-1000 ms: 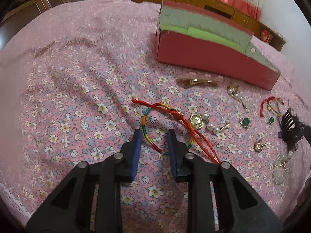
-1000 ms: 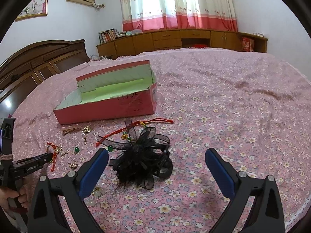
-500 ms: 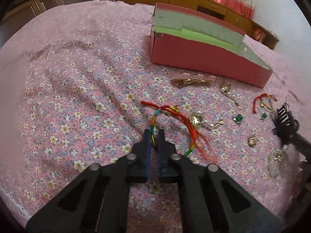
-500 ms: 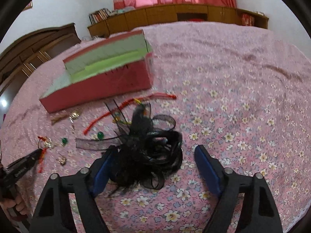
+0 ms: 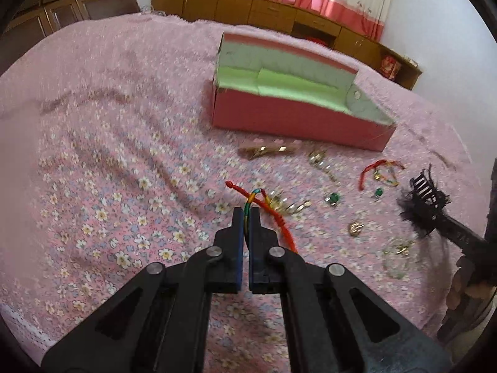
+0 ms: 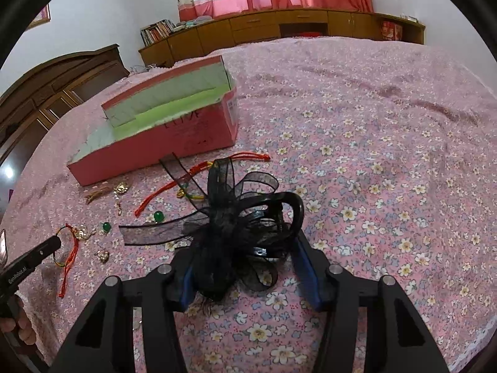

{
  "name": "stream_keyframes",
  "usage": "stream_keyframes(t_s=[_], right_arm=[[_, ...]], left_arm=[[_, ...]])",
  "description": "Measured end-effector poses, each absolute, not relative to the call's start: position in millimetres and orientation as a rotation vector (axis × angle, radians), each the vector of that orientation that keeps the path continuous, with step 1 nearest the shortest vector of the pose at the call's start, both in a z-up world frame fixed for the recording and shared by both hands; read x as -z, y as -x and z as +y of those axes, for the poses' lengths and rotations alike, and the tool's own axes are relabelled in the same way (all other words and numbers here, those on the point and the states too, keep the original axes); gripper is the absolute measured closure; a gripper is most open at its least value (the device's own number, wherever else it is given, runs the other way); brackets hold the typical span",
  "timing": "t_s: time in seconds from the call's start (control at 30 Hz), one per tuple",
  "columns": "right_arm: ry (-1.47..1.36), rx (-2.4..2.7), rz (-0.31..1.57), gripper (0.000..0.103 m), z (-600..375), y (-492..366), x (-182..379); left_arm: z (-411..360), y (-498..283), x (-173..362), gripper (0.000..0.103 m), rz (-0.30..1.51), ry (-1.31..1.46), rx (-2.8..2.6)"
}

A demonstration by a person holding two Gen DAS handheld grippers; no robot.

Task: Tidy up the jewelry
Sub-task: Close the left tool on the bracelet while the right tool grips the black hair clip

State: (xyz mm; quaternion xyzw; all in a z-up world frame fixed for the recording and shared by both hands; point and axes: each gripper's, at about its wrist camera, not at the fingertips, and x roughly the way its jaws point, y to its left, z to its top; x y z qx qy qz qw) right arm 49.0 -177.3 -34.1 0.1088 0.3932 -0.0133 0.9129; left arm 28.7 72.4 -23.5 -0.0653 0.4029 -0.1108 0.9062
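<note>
Left wrist view: left gripper (image 5: 247, 214) jaws clamp the rainbow-and-red cord bracelet (image 5: 253, 200) above the floral bedspread (image 5: 124, 161); the pink open cardboard box (image 5: 295, 121) looks empty, with trinkets scattered before it

Right wrist view: right gripper (image 6: 248, 267) jaws have just been closing around the black ribbon hair claw (image 6: 239, 220), their contact hidden

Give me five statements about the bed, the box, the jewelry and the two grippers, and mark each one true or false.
1. The left gripper is shut on the rainbow cord bracelet. True.
2. The pink box already holds the black bow hair clip. False: the clip lies on the bedspread, between the right gripper's fingers.
3. The box is open at the top, with a green inside. True.
4. The right gripper's jaws are fully shut with nothing between them. False: they have just been closing around the hair clip, and whether the pads press on it is unclear.
5. Two green earrings lie on the bedspread. True.
</note>
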Motion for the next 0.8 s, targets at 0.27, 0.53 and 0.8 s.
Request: stream_keyframes(t_s=[0.27,0.53,0.8], right_arm=[[-0.206,0.006,0.752,0.047,-170.5,-36.8,13.5],[-0.16,-0.035,0.684,0.047,-155.6,-30.7,-17.3],[-0.116,-0.093,0.614,0.047,-140.9,-47.5,-56.6]], left_arm=[[82.8,-12.6,-17.0,0.103,0.737,0.134,0.269],[61.8,-22.1,-51.5,0.103,0.648,0.123,0.274],[50.3,-50.8,-80.9,0.103,0.554,0.087,0.274]])
